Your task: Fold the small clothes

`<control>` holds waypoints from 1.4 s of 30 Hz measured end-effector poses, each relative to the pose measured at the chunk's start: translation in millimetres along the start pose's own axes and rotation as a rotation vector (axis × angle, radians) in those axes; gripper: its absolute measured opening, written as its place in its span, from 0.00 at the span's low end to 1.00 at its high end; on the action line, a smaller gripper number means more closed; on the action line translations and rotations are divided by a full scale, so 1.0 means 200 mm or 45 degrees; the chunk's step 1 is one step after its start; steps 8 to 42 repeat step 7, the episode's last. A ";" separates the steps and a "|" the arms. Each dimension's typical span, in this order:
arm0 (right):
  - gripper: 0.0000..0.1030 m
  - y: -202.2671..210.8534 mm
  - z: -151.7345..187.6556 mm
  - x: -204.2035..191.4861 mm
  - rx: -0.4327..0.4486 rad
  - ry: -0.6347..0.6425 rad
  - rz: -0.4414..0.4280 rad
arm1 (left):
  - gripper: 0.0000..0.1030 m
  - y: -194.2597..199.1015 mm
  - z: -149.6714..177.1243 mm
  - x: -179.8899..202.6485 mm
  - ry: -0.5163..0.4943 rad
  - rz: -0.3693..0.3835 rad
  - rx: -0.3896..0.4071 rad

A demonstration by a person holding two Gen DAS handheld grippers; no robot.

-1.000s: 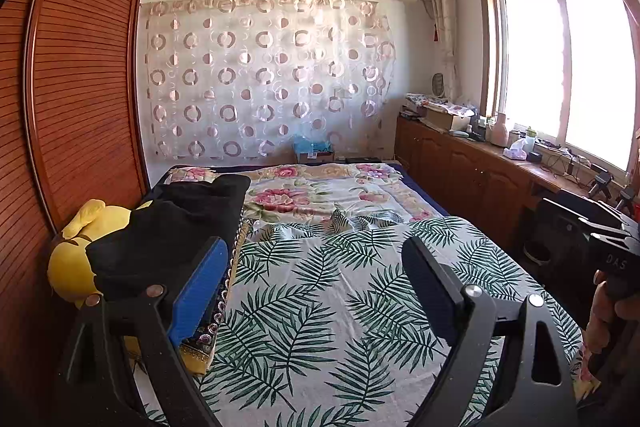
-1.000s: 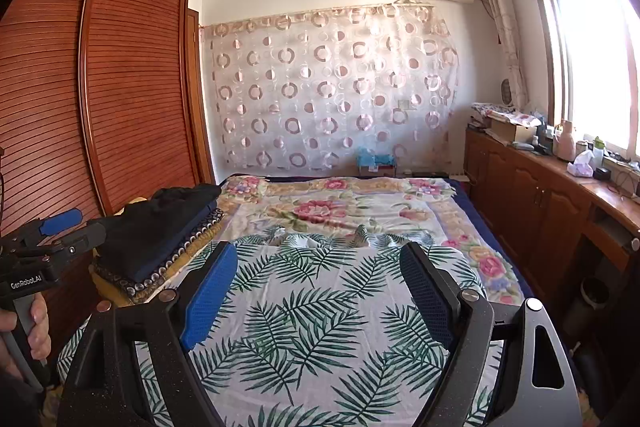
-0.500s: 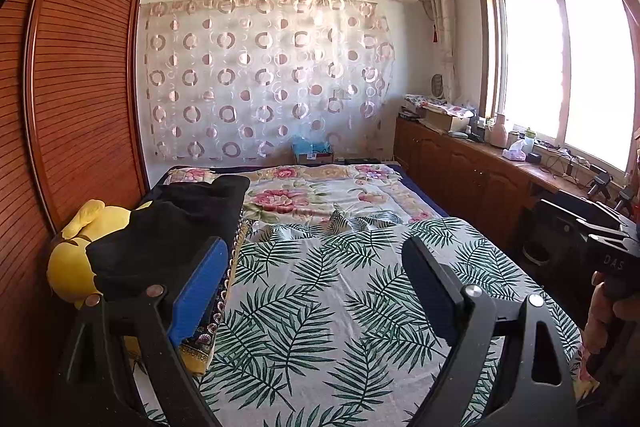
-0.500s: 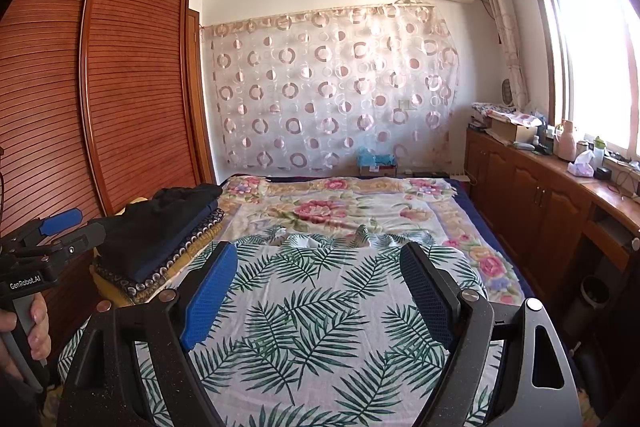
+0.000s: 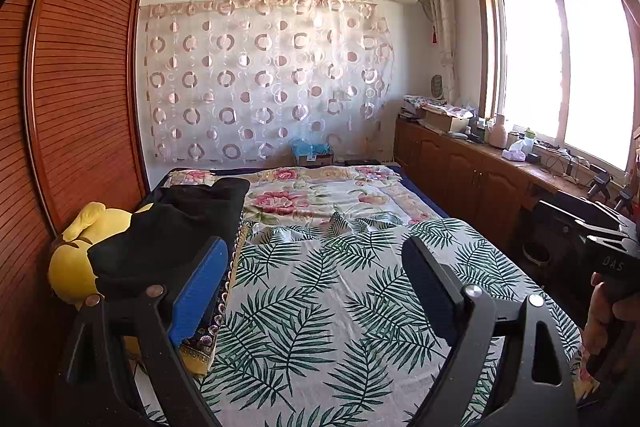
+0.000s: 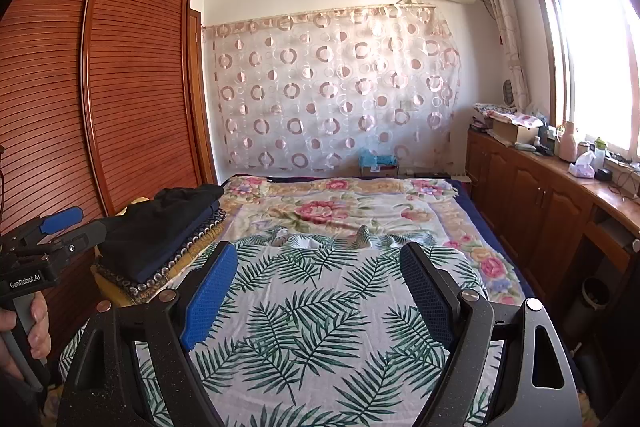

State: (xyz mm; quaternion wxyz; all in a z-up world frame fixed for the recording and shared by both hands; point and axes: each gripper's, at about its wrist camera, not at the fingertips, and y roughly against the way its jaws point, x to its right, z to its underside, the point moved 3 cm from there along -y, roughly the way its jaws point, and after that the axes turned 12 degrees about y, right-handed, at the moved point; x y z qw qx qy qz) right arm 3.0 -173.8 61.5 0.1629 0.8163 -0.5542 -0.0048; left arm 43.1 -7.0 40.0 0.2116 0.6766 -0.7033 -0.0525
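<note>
While both grippers hang over the near end of the bed, neither one has hold of anything: the left gripper [image 5: 316, 267] has its jaws spread wide with only the leaf-print sheet [image 5: 340, 291] showing between them, and the right gripper [image 6: 320, 275] is the same, wide apart and empty. The clothes are a dark folded pile [image 5: 172, 227] along the left edge of the bed, sitting on a patterned blanket [image 6: 168, 267] with a yellow plush toy [image 5: 76, 259] jammed between it and the wooden wardrobe [image 5: 80, 87]. That pile is just past the left gripper's blue pad, not touching it as far as I can see. The whole middle of the leaf sheet lies flat and bare, so plenty of room there; its far edge is bunched up a bit where it meets the floral cover [image 6: 340, 203]. On the right there's a narrow gap of floor before the low cabinets [image 6: 532, 195] under the window. You can see a hand [image 6: 24, 327] on the left gripper's handle from the right camera.
</note>
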 end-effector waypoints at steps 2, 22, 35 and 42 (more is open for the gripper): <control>0.82 0.00 0.00 0.01 -0.001 0.000 -0.001 | 0.87 0.00 0.00 0.00 0.001 0.002 0.000; 0.82 0.00 0.00 0.01 -0.004 0.002 -0.002 | 0.87 0.00 -0.01 0.01 -0.002 0.003 -0.002; 0.82 0.00 0.00 0.01 -0.004 0.002 -0.002 | 0.87 0.00 -0.01 0.01 -0.002 0.003 -0.002; 0.82 0.00 0.00 0.01 -0.004 0.002 -0.002 | 0.87 0.00 -0.01 0.01 -0.002 0.003 -0.002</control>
